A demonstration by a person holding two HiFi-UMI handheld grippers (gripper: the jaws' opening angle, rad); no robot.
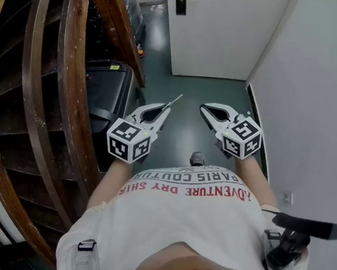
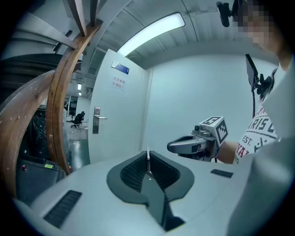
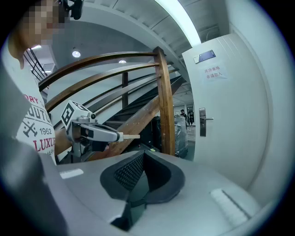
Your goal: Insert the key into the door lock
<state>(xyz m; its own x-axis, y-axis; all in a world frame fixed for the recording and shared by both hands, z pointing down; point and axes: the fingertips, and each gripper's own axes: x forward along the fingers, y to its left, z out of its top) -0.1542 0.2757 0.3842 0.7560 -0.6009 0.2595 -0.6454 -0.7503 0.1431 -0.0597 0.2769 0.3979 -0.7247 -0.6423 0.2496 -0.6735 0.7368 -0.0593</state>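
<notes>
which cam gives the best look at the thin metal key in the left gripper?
Right gripper view: the thin metal key shows side-on, sticking out of the left gripper. Left gripper view sees it edge-on, a sliver between the shut jaws. Head view shows only a small slanted sliver.

The glossy dark green floor [image 1: 187,94] bore a black case [image 1: 106,93] along its left edge and a shoe [image 1: 197,158] mid-floor.
</notes>
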